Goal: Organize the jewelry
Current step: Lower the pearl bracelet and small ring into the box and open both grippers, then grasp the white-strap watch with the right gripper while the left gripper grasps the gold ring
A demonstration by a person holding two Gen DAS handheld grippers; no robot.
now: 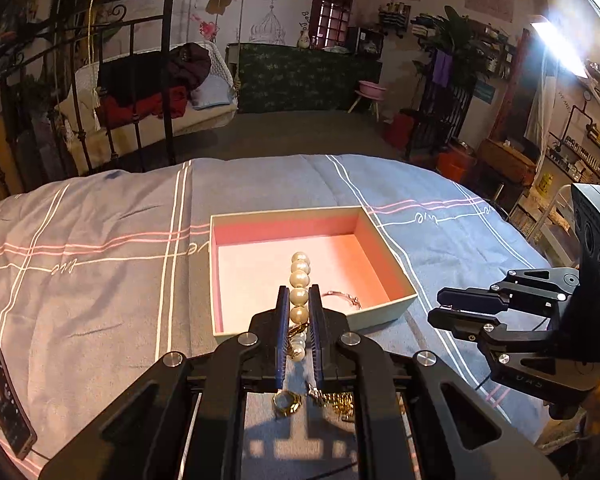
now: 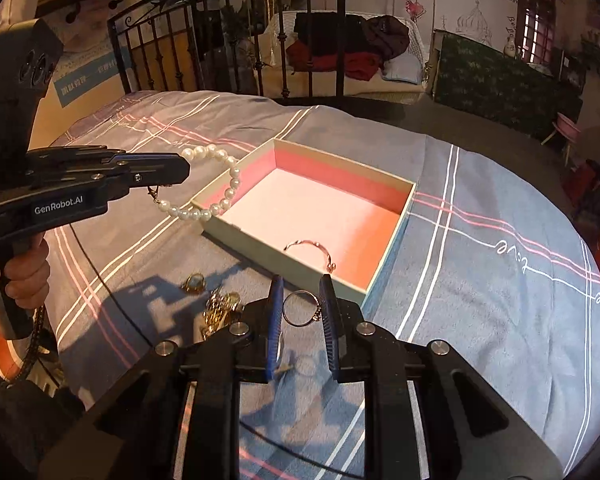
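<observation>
An open pale box with a pink lining [image 1: 384, 256] [image 2: 392, 236] sits on the striped bedspread. My left gripper [image 1: 299, 292] [image 2: 180, 170] is shut on a pearl bracelet [image 1: 299, 280] [image 2: 220, 184] and holds it in the air at the box's near rim. A thin rose-gold bangle [image 1: 346, 298] [image 2: 312, 250] lies inside the box. My right gripper [image 2: 302, 280] [image 1: 440, 306] is closed on a thin ring-shaped bangle [image 2: 300, 308], held just short of the box.
A gold watch [image 1: 287, 402] [image 2: 194, 282] and a heap of gold chain [image 1: 338, 402] [image 2: 220, 308] lie on the bedspread in front of the box. A phone [image 1: 6, 400] lies at the left edge. An iron bed frame [image 2: 228, 32] stands behind.
</observation>
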